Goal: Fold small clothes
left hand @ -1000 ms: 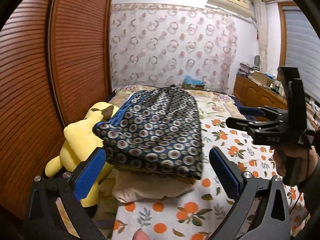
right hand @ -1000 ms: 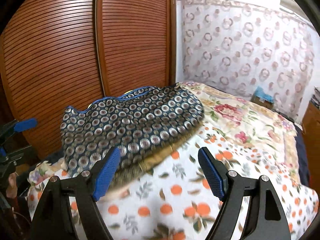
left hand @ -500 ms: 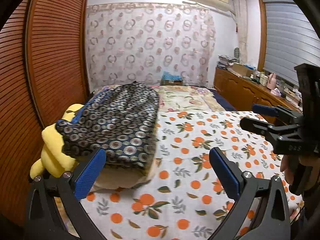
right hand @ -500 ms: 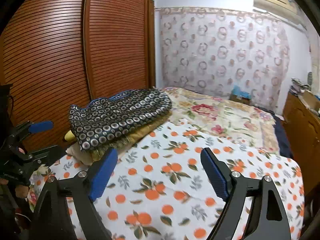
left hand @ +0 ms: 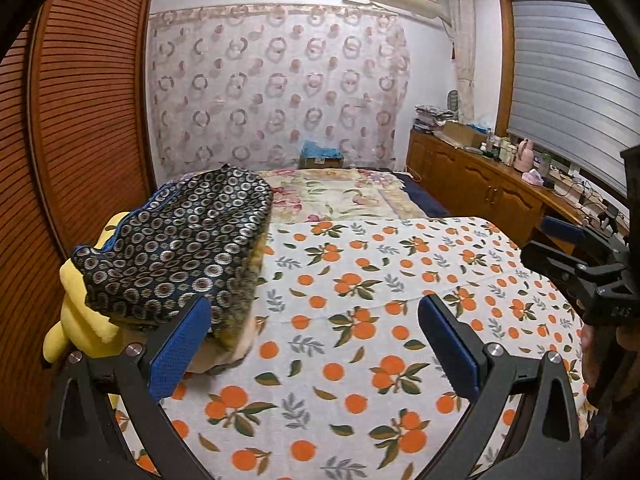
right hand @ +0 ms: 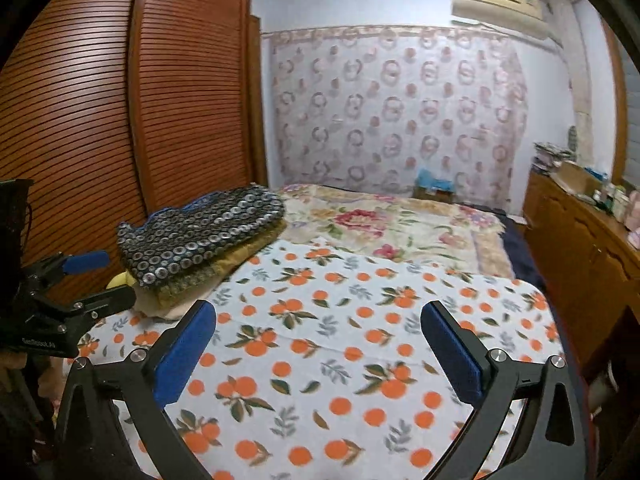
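Note:
A folded dark blue garment with a ring pattern (left hand: 180,248) (right hand: 200,236) tops a small stack at the bed's left side, over a mustard piece (right hand: 224,268) and a cream one. My left gripper (left hand: 314,312) hovers open over the orange-print sheet (left hand: 360,320), its left pad beside the stack's near corner and nothing between the pads. The right gripper (right hand: 318,316) is over the same sheet (right hand: 340,340), well right of the stack, its jaws opening and empty. Each gripper shows in the other's view: right gripper (left hand: 544,240), left gripper (right hand: 104,278).
A yellow plush toy (left hand: 80,320) lies under the stack's left edge against the slatted wooden wardrobe (left hand: 80,120). A floral blanket (right hand: 400,224) covers the far half of the bed. A cluttered wooden cabinet (left hand: 480,184) runs along the right wall.
Both grippers have pulled back and swung right, away from the stack, which now sits farther left in both views. The right jaws have spread wider.

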### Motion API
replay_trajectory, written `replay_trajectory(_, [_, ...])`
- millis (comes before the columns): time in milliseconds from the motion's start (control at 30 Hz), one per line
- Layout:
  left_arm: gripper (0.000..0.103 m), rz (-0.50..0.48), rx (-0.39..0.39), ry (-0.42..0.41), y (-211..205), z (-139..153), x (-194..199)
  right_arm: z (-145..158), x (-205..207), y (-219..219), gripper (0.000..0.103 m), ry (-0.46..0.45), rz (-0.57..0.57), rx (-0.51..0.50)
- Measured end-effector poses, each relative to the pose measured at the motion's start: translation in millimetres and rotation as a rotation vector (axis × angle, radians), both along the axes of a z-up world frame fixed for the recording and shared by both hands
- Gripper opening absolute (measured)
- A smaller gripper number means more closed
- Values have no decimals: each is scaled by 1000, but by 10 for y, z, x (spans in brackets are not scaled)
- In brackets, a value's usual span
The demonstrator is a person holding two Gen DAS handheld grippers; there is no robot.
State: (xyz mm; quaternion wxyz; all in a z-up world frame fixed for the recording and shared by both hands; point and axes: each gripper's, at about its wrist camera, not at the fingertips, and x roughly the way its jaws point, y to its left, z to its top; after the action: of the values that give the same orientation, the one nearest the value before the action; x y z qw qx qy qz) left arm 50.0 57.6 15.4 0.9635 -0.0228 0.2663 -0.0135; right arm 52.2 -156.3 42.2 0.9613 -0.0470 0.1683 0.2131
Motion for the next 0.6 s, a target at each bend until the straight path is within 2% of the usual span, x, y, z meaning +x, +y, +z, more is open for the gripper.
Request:
replay_trajectory(200, [103,-17,1,-10,-182,91,13,33,-179,-77,102,-2,-61,25])
replay_trajectory(600, [103,-41,7,-83,-425,496,-53,220,-446,-140,102,-59,-119,55])
